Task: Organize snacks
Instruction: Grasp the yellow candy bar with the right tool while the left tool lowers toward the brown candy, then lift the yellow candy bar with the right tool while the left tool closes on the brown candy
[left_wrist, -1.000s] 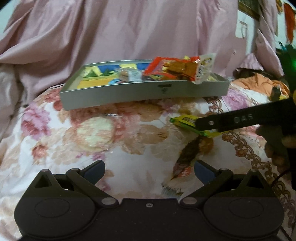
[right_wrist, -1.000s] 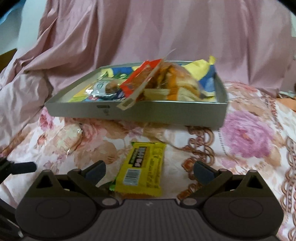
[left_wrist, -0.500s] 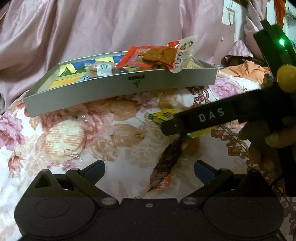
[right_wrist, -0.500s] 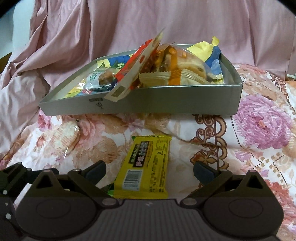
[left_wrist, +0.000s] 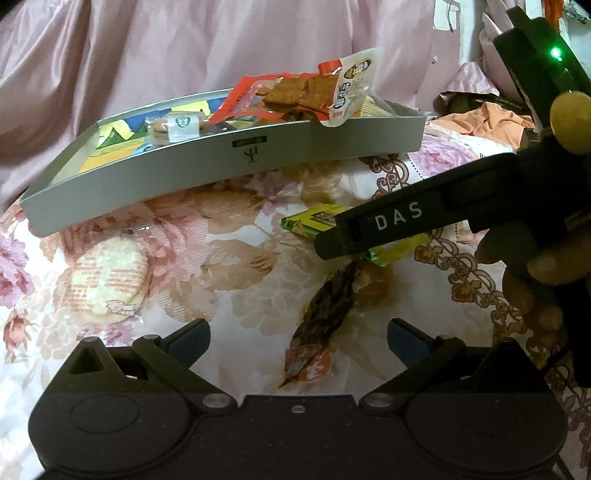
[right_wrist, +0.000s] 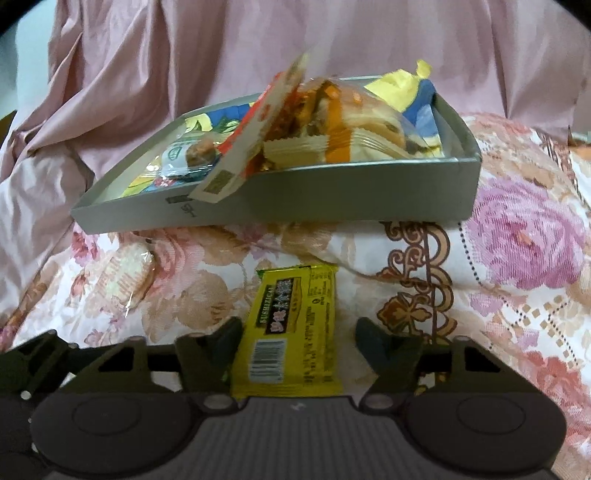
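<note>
A yellow snack packet (right_wrist: 291, 332) lies on the flowered bedspread between the fingers of my right gripper (right_wrist: 297, 334). The jaws are part-way closed: the left finger is at the packet's edge, the right one still a little apart. In the left wrist view one right finger (left_wrist: 388, 221) covers part of that packet (left_wrist: 310, 221). My left gripper (left_wrist: 297, 332) is open over a brown snack packet (left_wrist: 325, 314) on the cloth. The grey tray (right_wrist: 332, 192) behind holds several snack packets, with an orange-red one (left_wrist: 291, 96) on top.
A round rice cracker in clear wrap (left_wrist: 107, 280) lies on the bedspread left of the brown packet. Pink fabric (right_wrist: 147, 74) is draped behind the tray. A hand (left_wrist: 524, 266) holds the right gripper, and orange cloth (left_wrist: 484, 122) lies at far right.
My right gripper's jaws have narrowed around the yellow packet and come down closer to it. The left gripper has moved nearer the brown packet and stays open.
</note>
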